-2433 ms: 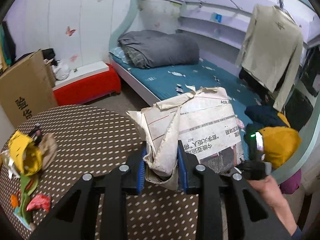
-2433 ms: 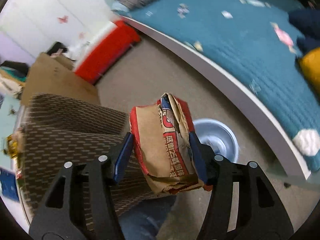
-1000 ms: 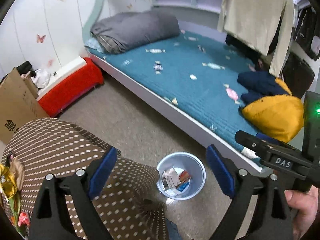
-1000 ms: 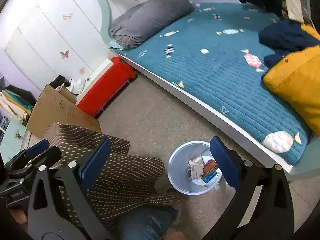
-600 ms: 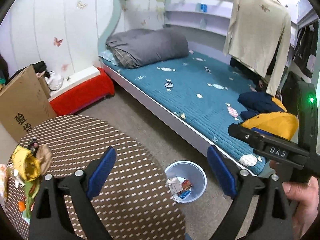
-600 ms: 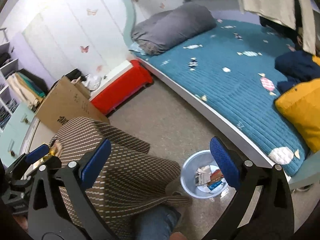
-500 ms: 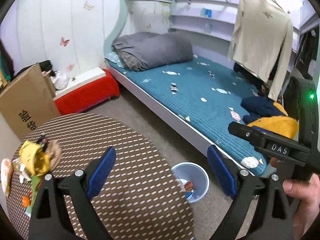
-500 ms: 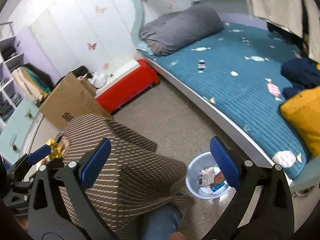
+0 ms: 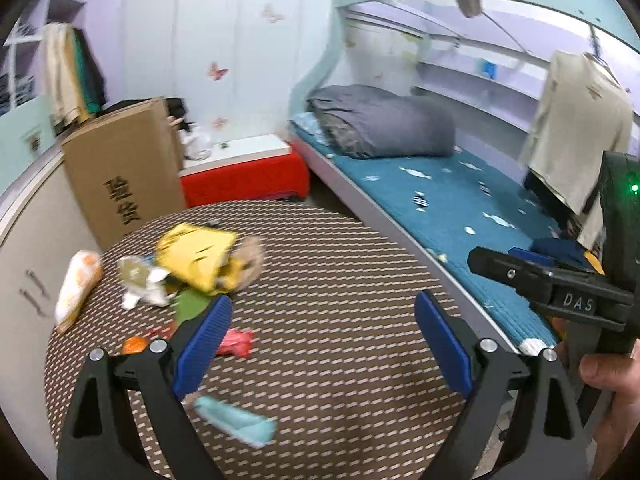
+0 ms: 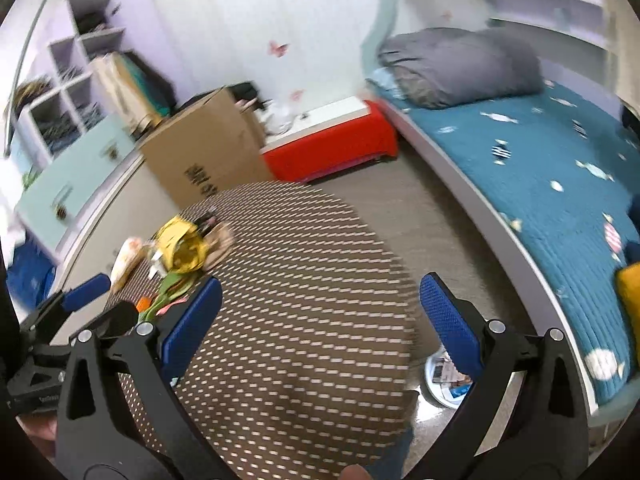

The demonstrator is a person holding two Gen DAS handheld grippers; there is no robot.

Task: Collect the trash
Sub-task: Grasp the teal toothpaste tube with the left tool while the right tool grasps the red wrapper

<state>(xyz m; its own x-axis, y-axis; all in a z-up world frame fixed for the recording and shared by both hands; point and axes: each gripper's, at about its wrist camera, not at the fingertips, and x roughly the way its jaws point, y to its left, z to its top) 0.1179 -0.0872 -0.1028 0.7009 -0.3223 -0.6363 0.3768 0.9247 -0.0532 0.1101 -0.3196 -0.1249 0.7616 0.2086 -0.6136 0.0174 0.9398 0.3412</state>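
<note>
Hovering spread and empty, the left gripper (image 9: 322, 342) and right gripper (image 10: 320, 322) face the yellow wrapper (image 9: 196, 258): probably light, crinkly; pinch a folded edge.

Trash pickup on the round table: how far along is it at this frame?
Partly done. The bin on the floor already holds some paper and packaging. Nothing is in hand: the left gripper and right gripper are both open and empty. Left on the table: the yellow wrapper, an orange-white packet, a red scrap, a light blue piece and smaller bits.
</note>
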